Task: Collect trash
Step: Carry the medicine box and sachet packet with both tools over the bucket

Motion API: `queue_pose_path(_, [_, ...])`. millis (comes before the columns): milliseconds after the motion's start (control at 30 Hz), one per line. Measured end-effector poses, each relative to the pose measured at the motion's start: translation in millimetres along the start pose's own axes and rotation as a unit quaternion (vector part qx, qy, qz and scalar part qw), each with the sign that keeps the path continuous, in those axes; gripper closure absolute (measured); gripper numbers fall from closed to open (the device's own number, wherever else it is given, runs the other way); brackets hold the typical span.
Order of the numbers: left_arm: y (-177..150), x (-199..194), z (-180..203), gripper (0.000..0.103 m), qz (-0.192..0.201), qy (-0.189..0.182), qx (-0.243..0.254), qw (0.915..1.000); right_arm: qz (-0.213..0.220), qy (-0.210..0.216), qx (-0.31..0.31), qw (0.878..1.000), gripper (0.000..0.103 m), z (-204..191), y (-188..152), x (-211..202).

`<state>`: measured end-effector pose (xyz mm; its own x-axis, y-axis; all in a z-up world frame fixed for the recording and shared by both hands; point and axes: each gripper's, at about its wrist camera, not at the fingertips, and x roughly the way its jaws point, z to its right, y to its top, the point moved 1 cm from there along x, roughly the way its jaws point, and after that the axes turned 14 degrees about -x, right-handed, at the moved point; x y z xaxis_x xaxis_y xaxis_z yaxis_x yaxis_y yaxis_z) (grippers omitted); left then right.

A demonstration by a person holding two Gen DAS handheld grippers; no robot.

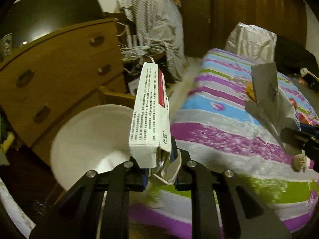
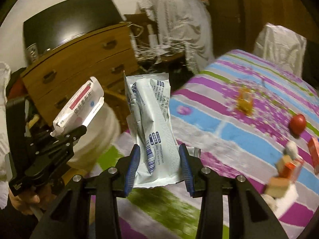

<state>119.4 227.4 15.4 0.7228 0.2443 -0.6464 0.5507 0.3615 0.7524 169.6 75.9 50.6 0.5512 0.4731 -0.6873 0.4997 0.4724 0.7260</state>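
My left gripper (image 1: 159, 159) is shut on a white medicine box (image 1: 150, 115) with a red stripe, held upright in front of a white bin (image 1: 87, 139) beside the bed. The same box (image 2: 77, 107) shows in the right wrist view, above the bin (image 2: 95, 139). My right gripper (image 2: 159, 159) is shut on a crumpled silver-white wrapper (image 2: 151, 123) with blue print, held over the bed edge. In the left wrist view the wrapper (image 1: 273, 101) appears at the right in the right gripper (image 1: 299, 139).
The striped purple, blue and green bedspread (image 2: 229, 123) carries a yellow wrapper (image 2: 244, 101), a red ball (image 2: 297, 123), orange boxes (image 2: 287, 167) and a crumpled tissue (image 1: 300, 160). A wooden drawer chest (image 1: 59, 75) stands behind the bin. Covered furniture (image 1: 155, 25) stands further back.
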Motion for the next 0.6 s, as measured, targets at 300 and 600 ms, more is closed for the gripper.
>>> queue_pose_path(300, [41.8,-7.1,-79.1,0.086,0.023,0.066,-0.004,0.9975,-0.025,0.067,-0.029,0.997,0.061,-73.9,70.1,48.2])
queue_pose_path(600, [59.4,15.3,-120.0,0.086,-0.009,0.098,-0.001,0.9951,-0.078,0.115,-0.008,0.99,0.061,-109.6,118.3,106.2])
